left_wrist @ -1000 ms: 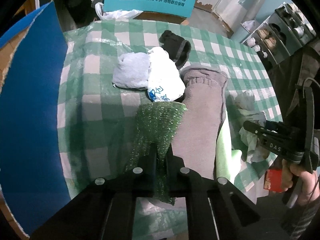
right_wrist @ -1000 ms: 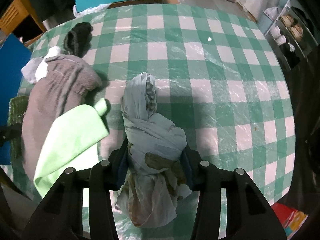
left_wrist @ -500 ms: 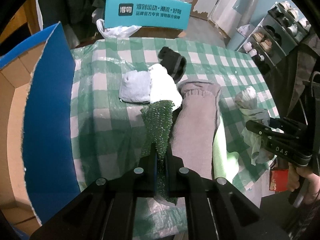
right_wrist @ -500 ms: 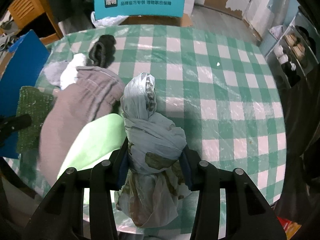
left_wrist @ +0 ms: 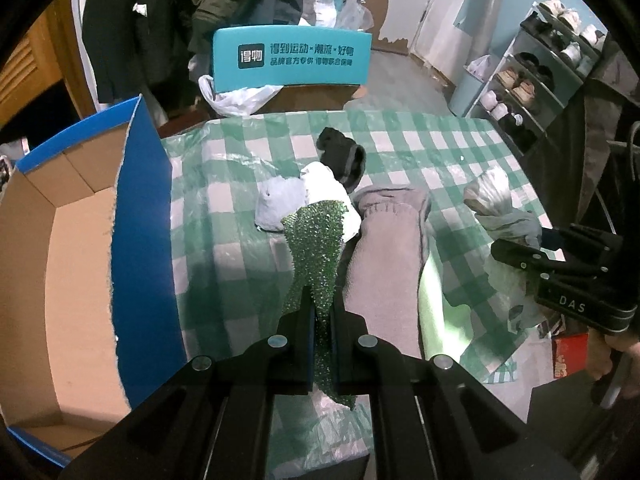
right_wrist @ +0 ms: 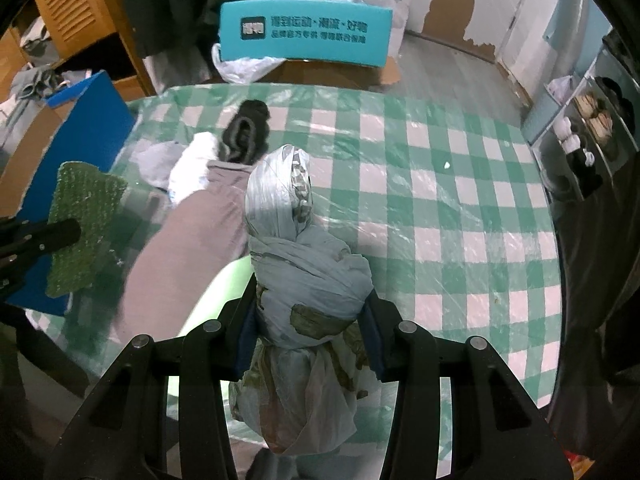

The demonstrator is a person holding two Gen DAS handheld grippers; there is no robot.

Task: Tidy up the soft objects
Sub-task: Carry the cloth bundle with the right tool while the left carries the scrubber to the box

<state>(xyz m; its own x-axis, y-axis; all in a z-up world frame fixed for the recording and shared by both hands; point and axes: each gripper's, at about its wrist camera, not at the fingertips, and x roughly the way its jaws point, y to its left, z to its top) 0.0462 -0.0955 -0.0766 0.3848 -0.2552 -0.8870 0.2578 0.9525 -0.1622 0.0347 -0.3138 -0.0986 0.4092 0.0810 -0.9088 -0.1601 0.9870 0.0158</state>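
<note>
My left gripper (left_wrist: 322, 304) is shut on a sparkly green cloth (left_wrist: 318, 248), which hangs lifted above the checked table (left_wrist: 240, 216); the same green cloth (right_wrist: 82, 232) shows at the left of the right wrist view. My right gripper (right_wrist: 308, 300) is shut on a knotted grey plastic bag bundle (right_wrist: 296, 264), held up off the table. On the table lie a long mauve garment (left_wrist: 384, 264), a light green cloth (left_wrist: 440, 312), a white bundle (left_wrist: 326, 184), a pale grey cloth (left_wrist: 276, 204) and a black sock (left_wrist: 344, 156).
An open cardboard box with blue outer walls (left_wrist: 136, 240) stands at the table's left edge. A teal box with printed text (left_wrist: 292, 58) sits behind the table. A shoe rack (left_wrist: 536, 80) stands at the right. A person's hand (left_wrist: 612, 356) holds the right gripper.
Both grippers have risen with their loads; the green cloth and the bag bundle now hang clear of the table. More of the open box and the room behind is in view.
</note>
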